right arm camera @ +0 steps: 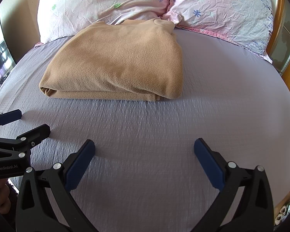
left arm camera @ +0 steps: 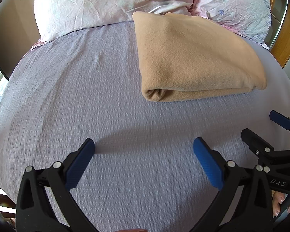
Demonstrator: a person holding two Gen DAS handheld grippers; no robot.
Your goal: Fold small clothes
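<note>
- A tan fleece garment (left arm camera: 195,58) lies folded into a thick rectangle on the lavender textured bedsheet (left arm camera: 87,96), at about 1 o'clock in the left wrist view and about 11 o'clock in the right wrist view (right arm camera: 118,61).
- Its near edge shows stacked layers, with a rolled fold at the near left corner.
- Its far edge touches the two pink floral pillows (left arm camera: 114,2) at the head of the bed; in the right wrist view a rounded bit of fleece sits at the far right corner, against the seam between the pillows (right arm camera: 218,9).
- The left gripper (left arm camera: 144,150) is released, its blue-padded jaws spread wide over bare sheet, holding nothing, short of the garment's near edge.
- The right gripper (right arm camera: 144,150) is likewise spread wide and empty, low over the sheet, apart from the garment.
- Each gripper shows in the other's view: the right one at 3 to 4 o'clock (left arm camera: 264,127), the left one at 9 o'clock (right arm camera: 29,123), side by side and near each other.
- A wooden bed frame (right arm camera: 280,44) curves along the right at about 2 o'clock.
</note>
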